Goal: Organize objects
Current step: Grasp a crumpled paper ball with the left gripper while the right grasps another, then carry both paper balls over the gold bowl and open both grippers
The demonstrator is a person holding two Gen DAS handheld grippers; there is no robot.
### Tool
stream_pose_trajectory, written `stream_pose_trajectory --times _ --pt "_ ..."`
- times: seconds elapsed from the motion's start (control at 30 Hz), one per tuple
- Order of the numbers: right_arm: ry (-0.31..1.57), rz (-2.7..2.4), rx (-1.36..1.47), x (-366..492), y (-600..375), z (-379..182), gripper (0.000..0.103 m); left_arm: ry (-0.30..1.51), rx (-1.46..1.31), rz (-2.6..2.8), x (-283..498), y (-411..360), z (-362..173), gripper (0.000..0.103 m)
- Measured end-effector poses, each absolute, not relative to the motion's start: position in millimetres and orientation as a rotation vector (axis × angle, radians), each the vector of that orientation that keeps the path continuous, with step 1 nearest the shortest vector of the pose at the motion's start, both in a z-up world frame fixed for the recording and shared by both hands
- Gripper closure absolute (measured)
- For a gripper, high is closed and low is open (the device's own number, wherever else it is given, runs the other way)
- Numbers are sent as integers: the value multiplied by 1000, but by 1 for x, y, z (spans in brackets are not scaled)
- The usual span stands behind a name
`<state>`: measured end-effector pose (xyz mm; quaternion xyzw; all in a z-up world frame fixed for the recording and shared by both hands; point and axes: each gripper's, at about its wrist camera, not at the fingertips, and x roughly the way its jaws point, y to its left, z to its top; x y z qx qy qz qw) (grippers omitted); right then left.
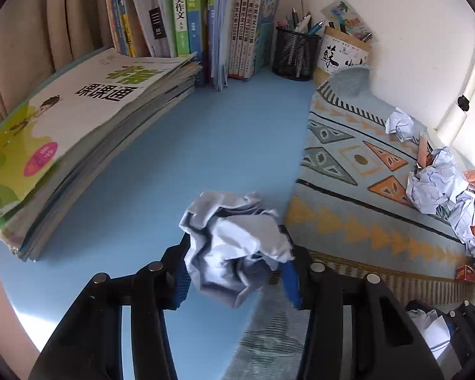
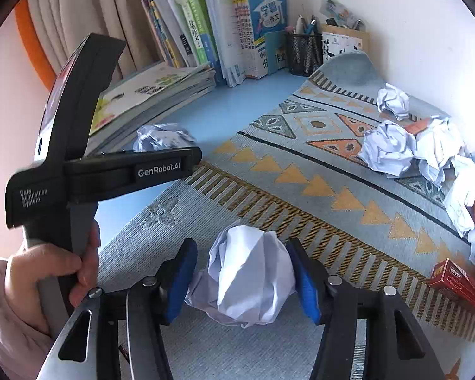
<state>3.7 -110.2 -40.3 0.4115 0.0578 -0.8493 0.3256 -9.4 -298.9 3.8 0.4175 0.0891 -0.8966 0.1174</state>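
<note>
In the left wrist view a crumpled sheet of white paper (image 1: pixel 234 231) sits between the blue pads of my left gripper (image 1: pixel 237 253), which is shut on it just above the blue desk (image 1: pixel 224 133), at the edge of the patterned mat (image 1: pixel 348 221). In the right wrist view a second crumpled paper ball (image 2: pixel 247 275) rests on the mat (image 2: pixel 300 190), and my right gripper (image 2: pixel 241 248) is shut on it, both pads against its sides. The left gripper's black body (image 2: pixel 126 171) shows there too, held by a hand (image 2: pixel 47 266).
A stack of workbooks (image 1: pixel 88 133) lies left, with upright books (image 1: pixel 186 15) and a mesh pen holder (image 1: pixel 296 53) at the back wall. More crumpled paper balls (image 2: pixel 392 152) and red boxes (image 2: pixel 459 281) crowd the mat's right side.
</note>
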Motion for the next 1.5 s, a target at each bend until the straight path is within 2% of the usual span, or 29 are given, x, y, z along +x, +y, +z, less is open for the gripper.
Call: stream_pose_trajectory --times 0.27,0.43,0.63,0.83,1.07,1.3,1.5 --pt "24 -2313 1042 0 -42 -15 47 230 1234 -2751 -7 -241 20 61" --pt "-49 -2423 1025 2 27 0 47 185 1227 -2896 -9 -169 37 61" --pt "-40 -2579 998 10 111 13 47 140 1272 -2999 -18 -76 40 61" --pt "-107 -2716 999 21 196 15 47 10 1217 -3058 -9 -1 44 63" --pt "-279 -2747 990 20 260 12 47 -13 1071 -3113 5 20 69 63" --pt "-301 -2714 980 23 269 16 47 18 1061 -3104 11 23 78 63" --pt "-325 -2751 945 15 289 37 47 -79 1029 -3174 8 63 98 63"
